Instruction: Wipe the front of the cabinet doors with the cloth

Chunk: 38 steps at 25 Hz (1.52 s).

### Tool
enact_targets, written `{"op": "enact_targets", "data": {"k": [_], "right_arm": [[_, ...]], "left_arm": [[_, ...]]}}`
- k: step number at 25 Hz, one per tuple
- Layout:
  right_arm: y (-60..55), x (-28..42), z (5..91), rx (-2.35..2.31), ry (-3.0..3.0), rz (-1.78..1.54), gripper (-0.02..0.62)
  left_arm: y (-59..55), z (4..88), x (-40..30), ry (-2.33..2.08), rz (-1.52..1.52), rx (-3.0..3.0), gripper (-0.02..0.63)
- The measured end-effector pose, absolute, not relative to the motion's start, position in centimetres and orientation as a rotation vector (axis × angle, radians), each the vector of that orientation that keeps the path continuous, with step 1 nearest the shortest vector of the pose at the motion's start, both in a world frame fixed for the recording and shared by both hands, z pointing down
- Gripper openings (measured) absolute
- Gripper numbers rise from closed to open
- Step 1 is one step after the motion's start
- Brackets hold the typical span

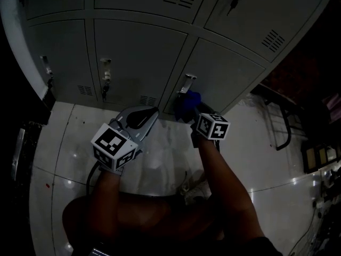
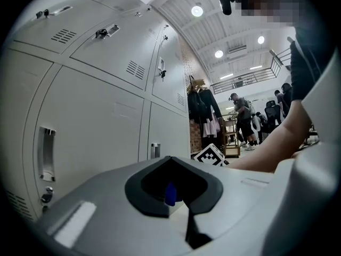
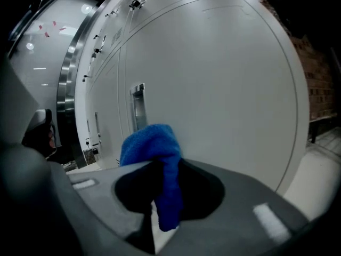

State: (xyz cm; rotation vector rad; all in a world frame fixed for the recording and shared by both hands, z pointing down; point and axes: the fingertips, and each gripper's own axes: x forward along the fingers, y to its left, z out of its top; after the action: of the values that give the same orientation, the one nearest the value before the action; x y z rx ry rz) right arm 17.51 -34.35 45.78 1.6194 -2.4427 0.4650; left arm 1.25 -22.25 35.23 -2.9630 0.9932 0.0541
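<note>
Blue bunched cloth (image 3: 152,143) hangs clamped in right gripper (image 3: 160,199) fingers near cabinet door (image 3: 224,89); left gripper (image 2: 177,196) fingers together.

The right gripper (image 3: 162,193) has its jaws closed on a blue cloth (image 3: 153,145). The cloth bunches above the jaws and a strip of it hangs down between them. Just beyond stands a pale grey cabinet door (image 3: 224,89), with a recessed metal handle (image 3: 138,106) at its left edge, right behind the cloth. More doors (image 3: 104,105) run off to the left, a key lock (image 3: 136,3) showing higher up. A brick wall (image 3: 314,84) and pale floor (image 3: 322,161) lie at the right.
</note>
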Motion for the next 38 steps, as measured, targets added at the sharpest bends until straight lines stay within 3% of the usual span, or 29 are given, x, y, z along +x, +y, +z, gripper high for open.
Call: {"op": "enact_targets", "data": {"k": [16, 22, 27, 38], "right_arm": [[-32.7, 33.9, 46.6, 2.067, -2.186, 0.602, 0.077], [-32.0, 36.8, 46.5, 2.150, -2.116, 0.562, 0.077], [-30.6, 32.3, 45.7, 2.074, -2.250, 0.604, 0.077], [-28.4, 12.8, 43.8, 1.595, -2.555, 0.447, 0.077]], "left_arm": [[-22.2, 35.4, 1.5, 0.992, 0.035, -2.963, 0.000], [-22.4, 35.5, 1.4, 0.990, 0.025, -2.961, 0.000], [-22.5, 35.6, 1.3, 1.006, 0.019, -2.961, 0.000], [-22.3, 34.9, 0.8, 1.016, 0.067, -2.962, 0.000]]}}
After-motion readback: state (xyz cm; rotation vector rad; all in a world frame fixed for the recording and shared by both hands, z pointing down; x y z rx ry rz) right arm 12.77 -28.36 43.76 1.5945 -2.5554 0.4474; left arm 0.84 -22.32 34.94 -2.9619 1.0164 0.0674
